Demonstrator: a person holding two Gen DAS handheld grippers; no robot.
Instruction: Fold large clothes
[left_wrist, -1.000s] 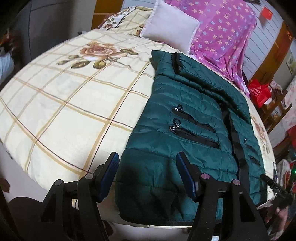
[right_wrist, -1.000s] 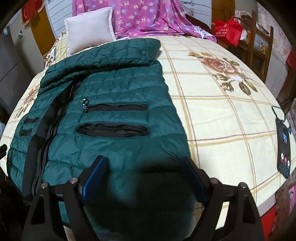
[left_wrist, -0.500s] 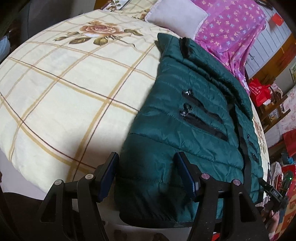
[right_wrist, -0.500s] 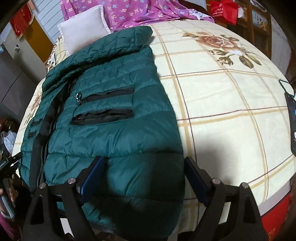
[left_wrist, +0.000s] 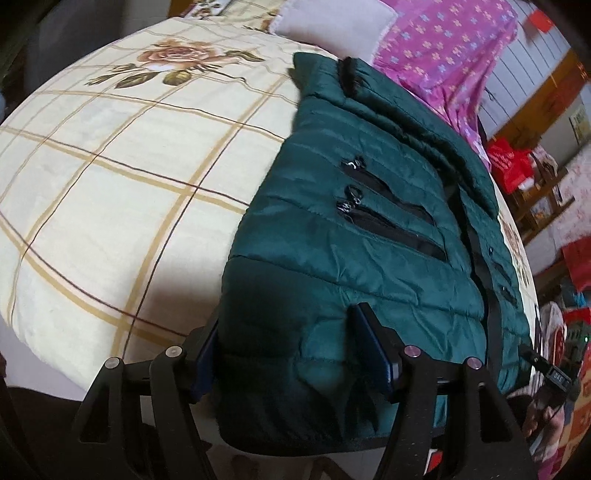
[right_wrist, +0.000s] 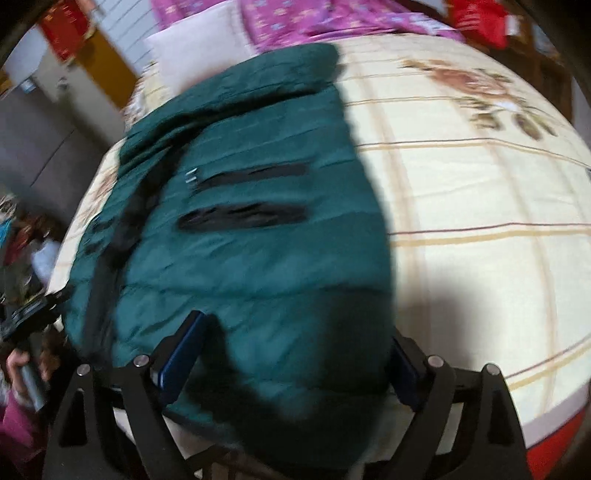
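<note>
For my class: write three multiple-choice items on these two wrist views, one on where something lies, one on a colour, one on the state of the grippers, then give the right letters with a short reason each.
1. Where does the jacket lie?
A. on the checked bedspread
B. on a chair
C. on the floor

2. What colour is the jacket?
A. red
B. dark green
C. white

3. How do the left gripper and the right gripper stand?
A. both shut on nothing, away from the jacket
B. one lies on the pillow
C. both open, fingers astride the jacket's near hem

Answers:
1 A, the jacket is spread flat on the cream bedspread with rose prints.
2 B, its quilted shell is dark green with black zips.
3 C, each view shows blue pads apart on either side of the hem corner.
</note>
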